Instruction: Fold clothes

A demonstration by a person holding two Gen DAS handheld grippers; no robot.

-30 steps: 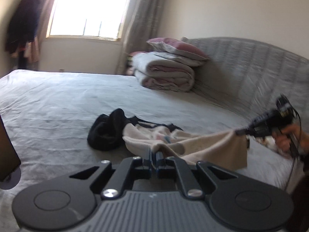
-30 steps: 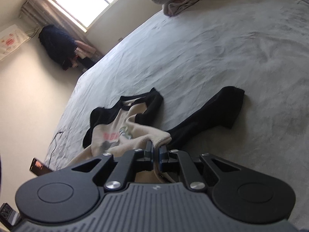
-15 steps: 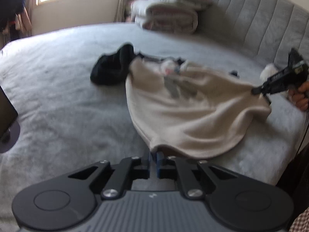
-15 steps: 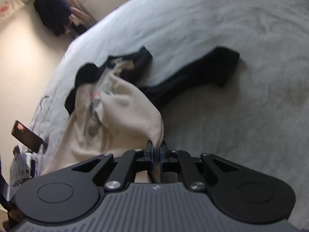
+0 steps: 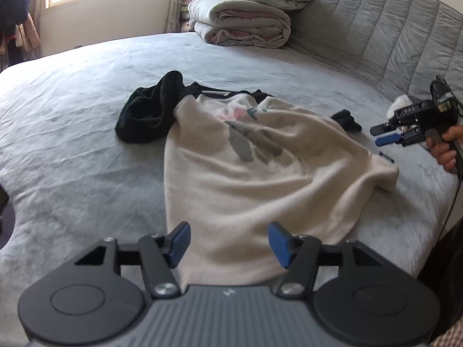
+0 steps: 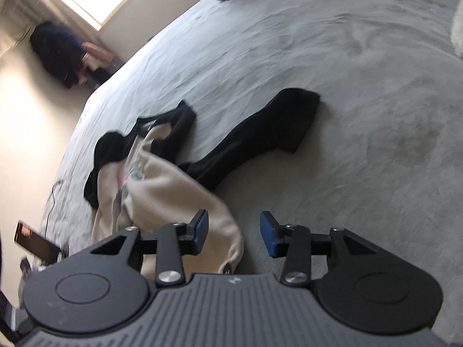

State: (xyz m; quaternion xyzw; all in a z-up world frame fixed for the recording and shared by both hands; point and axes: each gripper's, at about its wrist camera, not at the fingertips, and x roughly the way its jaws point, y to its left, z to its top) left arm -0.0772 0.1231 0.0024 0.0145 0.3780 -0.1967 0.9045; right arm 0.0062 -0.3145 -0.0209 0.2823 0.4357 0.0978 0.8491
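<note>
Now laying out flat, judging by the scene: cream sweatshirt with black sleeves (image 5: pixel 249 173) spread print-up on the grey bed (image 5: pixel 72 110), hem toward the near edge, collar toward the far side. Best done by letting the hem drop cleanly, then lifting clear without dragging cloth, since the body is rumpled and both sleeves need straightening before any fold. On the left, one black sleeve (image 5: pixel 150 115) bunched in a heap beside the shoulder; worth pulling out straight first. Left gripper (image 5: pixel 228 244) low over the hem's near-left part, angled down toward the bed, jaws opening, blue pads wide apart with cloth lying between but not pinched. Further right, hem corner (image 5: pixel 382 173) slumped in a soft fold; needs smoothing outward. Right gripper (image 6: pixel 233 235) beside that corner, likewise tilted down, jaws opening, left pad just over the cream edge, nothing clamped; seen from the left wrist view held in a hand (image 5: pixel 445 147) off the bed's right side. Other black sleeve (image 6: pixel 260 136) stretched out across the bed, well placed already.
</note>
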